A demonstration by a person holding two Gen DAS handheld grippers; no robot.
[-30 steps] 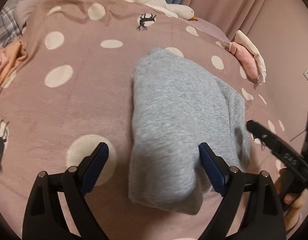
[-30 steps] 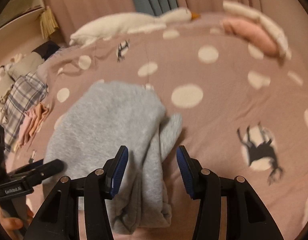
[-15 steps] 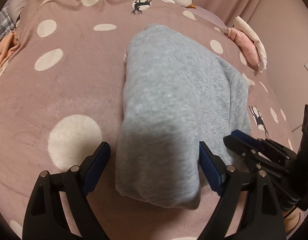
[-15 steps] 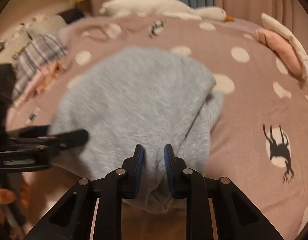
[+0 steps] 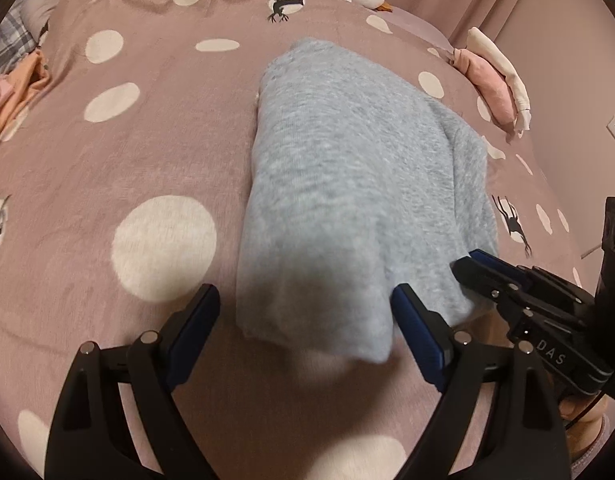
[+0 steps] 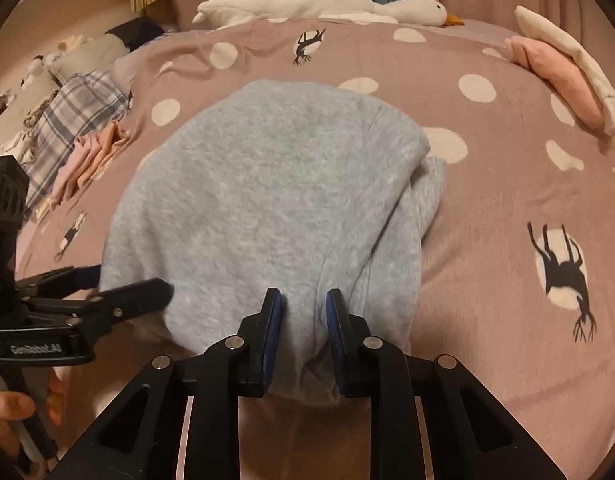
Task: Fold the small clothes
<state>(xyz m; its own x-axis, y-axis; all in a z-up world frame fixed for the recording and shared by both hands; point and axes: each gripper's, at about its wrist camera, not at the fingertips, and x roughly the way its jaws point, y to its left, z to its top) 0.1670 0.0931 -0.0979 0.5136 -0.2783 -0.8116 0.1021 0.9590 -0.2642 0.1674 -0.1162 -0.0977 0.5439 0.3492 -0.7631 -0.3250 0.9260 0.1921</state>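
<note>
Already the grey garment (image 6: 267,200) lies partly folded on the dotted pink bedspread (image 5: 107,184), one side turned in along its right edge; nearest, the right gripper (image 6: 303,312) has its blue pads pinched tight on a bunched bit of the near hem, so that corner is held; the left gripper (image 5: 307,312) stands with its jaws spread wide either side of the near left corner, the cloth between them but not pressed, so nothing is held there yet; a matching grip on that side and a fold of the near end over toward the far end seem, by my reading, to be what is left for this piece; farther off, a pink and cream stack (image 6: 559,76) sits folded near the right edge, while plaid and peach clothes (image 6: 79,140) lie loose at the left, apparently waiting; a white goose toy (image 6: 307,0) lies beyond.
</note>
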